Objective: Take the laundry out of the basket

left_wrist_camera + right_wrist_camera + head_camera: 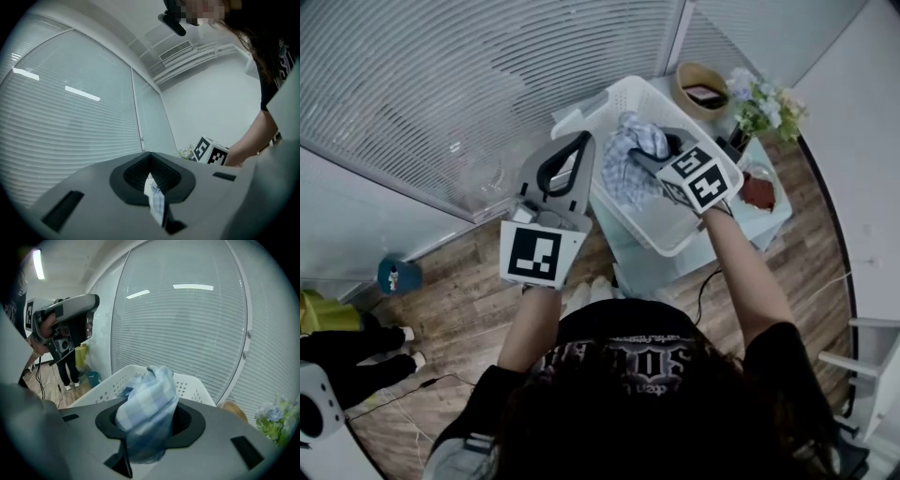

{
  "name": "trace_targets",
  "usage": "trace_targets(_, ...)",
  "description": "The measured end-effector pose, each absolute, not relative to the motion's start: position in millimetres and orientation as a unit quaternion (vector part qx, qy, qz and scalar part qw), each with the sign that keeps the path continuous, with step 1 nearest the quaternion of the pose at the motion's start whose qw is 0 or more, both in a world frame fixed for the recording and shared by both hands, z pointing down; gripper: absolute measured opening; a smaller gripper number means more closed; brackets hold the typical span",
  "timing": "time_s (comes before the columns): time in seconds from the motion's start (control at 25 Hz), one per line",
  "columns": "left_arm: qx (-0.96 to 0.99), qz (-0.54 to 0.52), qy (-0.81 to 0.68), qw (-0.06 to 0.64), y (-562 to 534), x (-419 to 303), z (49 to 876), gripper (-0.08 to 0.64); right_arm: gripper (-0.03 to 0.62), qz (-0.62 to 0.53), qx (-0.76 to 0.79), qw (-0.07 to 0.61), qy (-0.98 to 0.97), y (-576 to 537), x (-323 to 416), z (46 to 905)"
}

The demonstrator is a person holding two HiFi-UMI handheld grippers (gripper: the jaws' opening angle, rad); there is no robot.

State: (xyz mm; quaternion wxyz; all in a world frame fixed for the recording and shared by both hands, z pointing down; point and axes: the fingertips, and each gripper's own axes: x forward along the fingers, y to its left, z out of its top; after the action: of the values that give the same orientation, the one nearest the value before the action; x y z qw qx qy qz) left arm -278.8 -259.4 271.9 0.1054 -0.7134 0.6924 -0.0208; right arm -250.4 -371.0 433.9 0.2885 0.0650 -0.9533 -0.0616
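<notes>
While the right gripper [149, 430] clamps it, the checked cloth [151, 397] bunches above the basket [193, 386].

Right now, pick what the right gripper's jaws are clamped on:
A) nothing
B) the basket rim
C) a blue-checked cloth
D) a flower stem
C: the right gripper view shows the right gripper pinching the blue-checked cloth bunched between its jaws.

The laundry [630, 161] is a blue-and-white checked cloth, crumpled into a loose bunch with folds hanging down, raised over the open top of the basket [673, 236]. The basket is white plastic, rectangular, with rows of small holes in its walls, and it stands upright.
</notes>
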Motion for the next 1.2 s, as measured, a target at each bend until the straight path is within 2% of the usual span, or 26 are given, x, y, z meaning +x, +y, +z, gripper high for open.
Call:
trace_targets(0.84,-0.740,-0.015,0.664,0.110,-227,-251,264,-0.002,0.186,-0.050,0.216,0.094,-0.971,-335,-181,297)
trace_targets(1.2,-0.764,-0.011,0.634,0.117,-211,-235,262,-0.002,0.186,-0.052,0.257,0.061,-0.963,-304,-153,271)
